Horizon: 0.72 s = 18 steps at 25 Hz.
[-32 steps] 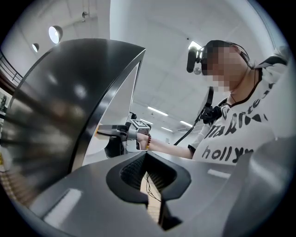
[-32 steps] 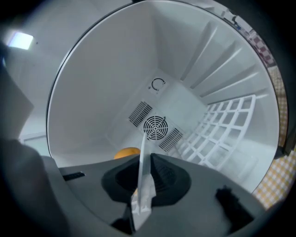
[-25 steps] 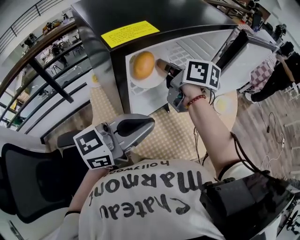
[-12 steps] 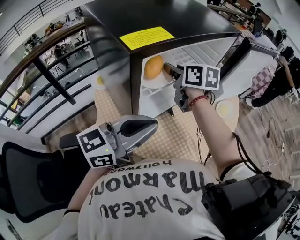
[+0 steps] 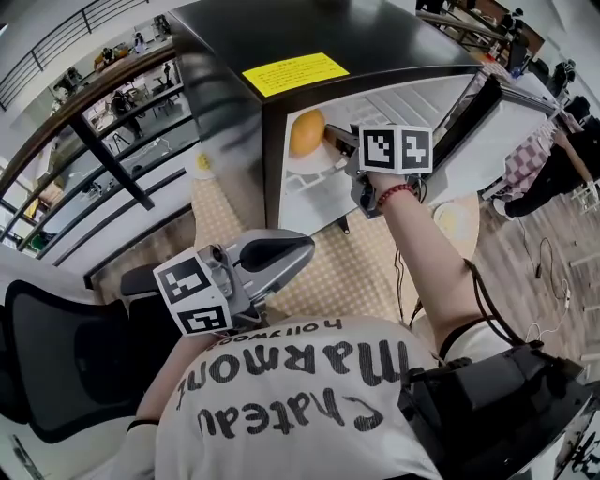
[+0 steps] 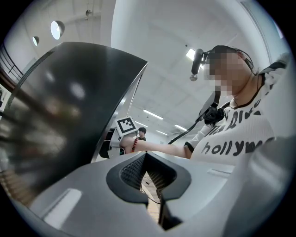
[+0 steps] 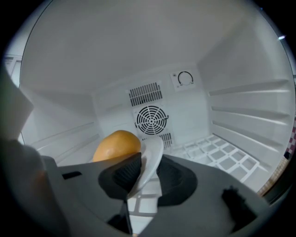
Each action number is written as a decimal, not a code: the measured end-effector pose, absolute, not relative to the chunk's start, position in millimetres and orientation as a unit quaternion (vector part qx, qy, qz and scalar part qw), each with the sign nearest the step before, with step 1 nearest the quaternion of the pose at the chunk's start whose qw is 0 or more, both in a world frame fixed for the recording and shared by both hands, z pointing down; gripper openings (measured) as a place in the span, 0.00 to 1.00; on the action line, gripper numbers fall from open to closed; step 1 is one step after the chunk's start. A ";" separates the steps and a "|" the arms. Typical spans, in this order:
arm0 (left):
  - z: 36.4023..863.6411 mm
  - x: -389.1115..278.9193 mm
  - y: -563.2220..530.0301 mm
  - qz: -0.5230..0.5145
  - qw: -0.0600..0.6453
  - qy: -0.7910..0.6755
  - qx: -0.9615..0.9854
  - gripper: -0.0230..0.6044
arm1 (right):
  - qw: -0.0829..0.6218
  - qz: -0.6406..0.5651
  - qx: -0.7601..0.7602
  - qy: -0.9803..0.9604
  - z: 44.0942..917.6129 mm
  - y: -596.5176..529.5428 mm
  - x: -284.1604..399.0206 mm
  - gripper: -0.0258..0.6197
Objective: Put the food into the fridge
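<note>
An orange-yellow food item [image 5: 307, 132] [image 7: 116, 144] lies on a white plate [image 5: 314, 165] [image 7: 151, 157] inside the open fridge [image 5: 309, 28], on its wire shelf [image 7: 222, 157]. My right gripper [image 5: 339, 142] [image 7: 147, 162] reaches into the fridge. The plate's rim stands between its jaws, which are opening, and a gap shows beside the right pad. My left gripper [image 5: 295, 246] [image 6: 145, 157] is held low near my chest, pointing at the fridge's black side. Its jaws are together with nothing in them.
The fridge door [image 5: 511, 122] stands open to the right. A yellow label [image 5: 295, 73] sits on the fridge's black top. A round fan grille [image 7: 151, 119] is on the back wall. A second plate [image 5: 452, 217] lies below my right arm. A black chair [image 5: 56, 366] is at left.
The right gripper has pushed the plate with the food deeper into the fridge over the last second. The left gripper has stayed where it was.
</note>
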<state>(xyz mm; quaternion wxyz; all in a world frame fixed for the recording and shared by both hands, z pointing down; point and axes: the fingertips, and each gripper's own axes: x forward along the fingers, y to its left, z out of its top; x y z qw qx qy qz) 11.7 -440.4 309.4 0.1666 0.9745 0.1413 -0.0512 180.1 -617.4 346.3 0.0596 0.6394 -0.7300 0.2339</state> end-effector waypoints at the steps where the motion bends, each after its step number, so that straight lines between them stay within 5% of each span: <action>1: 310.1 11.7 -440.9 -0.052 0.167 0.140 0.975 0.04 | 0.063 0.229 0.638 -0.733 346.7 -618.5 179.6 0.20; 18: 310.4 12.0 -440.1 -0.056 0.169 0.136 0.975 0.04 | 0.088 0.176 0.640 -0.743 342.2 -624.1 174.4 0.23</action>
